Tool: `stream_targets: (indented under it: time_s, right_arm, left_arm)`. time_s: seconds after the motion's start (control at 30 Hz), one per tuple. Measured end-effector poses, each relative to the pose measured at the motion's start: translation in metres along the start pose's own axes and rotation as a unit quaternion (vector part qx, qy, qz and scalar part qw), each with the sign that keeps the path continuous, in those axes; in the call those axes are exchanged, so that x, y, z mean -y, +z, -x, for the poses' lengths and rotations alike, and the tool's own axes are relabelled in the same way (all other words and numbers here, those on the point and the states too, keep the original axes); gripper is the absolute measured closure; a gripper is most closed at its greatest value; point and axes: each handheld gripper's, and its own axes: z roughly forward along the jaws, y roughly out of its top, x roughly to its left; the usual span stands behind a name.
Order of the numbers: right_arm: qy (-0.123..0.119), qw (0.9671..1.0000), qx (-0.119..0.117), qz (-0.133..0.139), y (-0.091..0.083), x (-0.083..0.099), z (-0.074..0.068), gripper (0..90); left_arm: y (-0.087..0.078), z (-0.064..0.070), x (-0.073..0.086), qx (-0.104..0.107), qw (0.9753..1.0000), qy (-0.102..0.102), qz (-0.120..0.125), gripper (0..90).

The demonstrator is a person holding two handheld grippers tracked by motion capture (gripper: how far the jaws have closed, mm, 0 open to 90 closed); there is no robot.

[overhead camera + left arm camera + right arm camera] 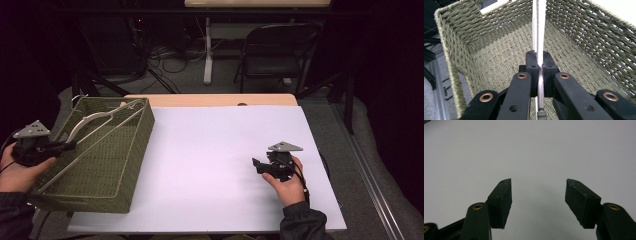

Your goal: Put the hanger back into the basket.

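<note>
My left gripper (67, 145) clamps the hanger (90, 131) inside the basket (131, 165) at the bench's nine o'clock; I judge lifting out comes next. Right gripper (259, 166) idles, fingers wide.

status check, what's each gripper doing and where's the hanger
Left gripper shut on hanger, over green wicker basket. Right gripper open, idle above white table. Nothing in the way.
</note>
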Motion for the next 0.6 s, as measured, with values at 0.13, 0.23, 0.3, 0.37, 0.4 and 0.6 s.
stream_targets:
  time_s: [0.13, 0.23, 0.3, 0.37, 0.4, 0.6]
  right_arm:
    - [0.0, 1.0, 0.001, -0.002, 0.0, 0.0, 0.0, 37.9]
    - [-0.001, 1.0, 0.0, -0.003, 0.0, 0.0, 0.0, 37.9]
    - [-0.001, 1.0, 0.0, -0.003, 0.001, 0.0, 0.0, 38.0]
    - [-0.001, 1.0, 0.0, -0.002, 0.0, 0.0, 0.0, 37.9]
    - [0.0, 1.0, 0.001, -0.002, 0.0, 0.0, 0.0, 37.9]
    - [0.0, 1.0, 0.001, -0.002, 0.001, 0.0, 0.0, 37.9]
  left_arm:
    - [0.006, 0.0, 0.007, 0.0, 0.9999, 0.001, -0.014, 87.0]
    - [0.015, 0.001, 0.013, 0.001, 0.9997, -0.003, -0.024, 87.0]
    - [0.02, 0.001, 0.016, 0.002, 0.9997, -0.007, -0.022, 87.0]
    - [0.023, 0.001, 0.018, 0.003, 0.9997, -0.009, -0.024, 87.0]
    - [0.026, 0.001, 0.019, 0.004, 0.9996, -0.011, -0.026, 87.0]
    - [0.036, 0.002, 0.025, 0.004, 0.999, -0.012, -0.043, 87.0]
